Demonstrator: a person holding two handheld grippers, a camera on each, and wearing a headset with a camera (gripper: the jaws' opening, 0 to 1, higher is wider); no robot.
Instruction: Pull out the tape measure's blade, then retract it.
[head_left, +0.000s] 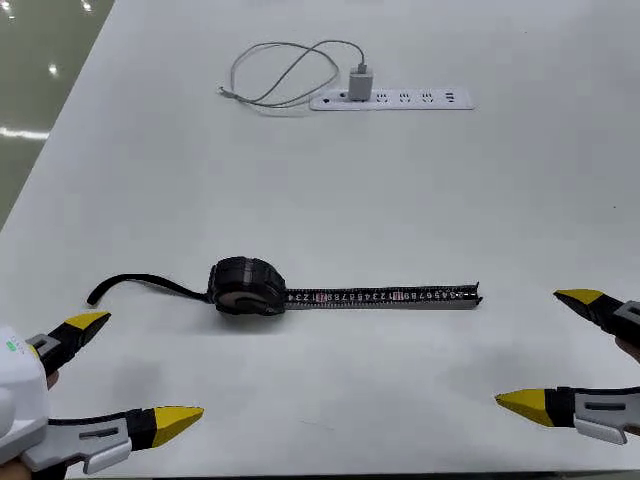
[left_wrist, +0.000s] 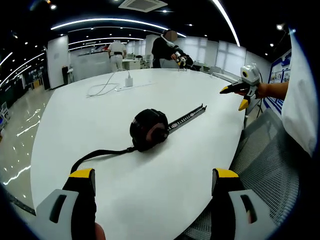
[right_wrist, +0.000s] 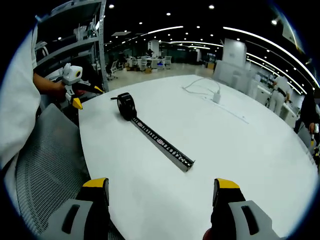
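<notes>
While left gripper (head_left: 135, 372), right gripper (head_left: 548, 350) fingers (head_left: 175, 420) gape, blade (head_left: 385, 296) extended; head view shows charger (head_left: 360, 83).

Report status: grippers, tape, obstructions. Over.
Left gripper open, right gripper open, both off the tape measure. Blade out, flat on table. Power strip far back, nothing between.

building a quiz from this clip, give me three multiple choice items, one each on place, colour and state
1. Where is the power strip? A beyond the tape measure B under it C on the floor
2. Gripper tip colour? A red B yellow C blue
3. The blade is: A retracted B gripped C pulled out, lying free

A, it lies farther across the table; B, left gripper and right gripper show yellow tips; C, it stretches out of the tape measure, with both grippers open and clear of it.
</notes>
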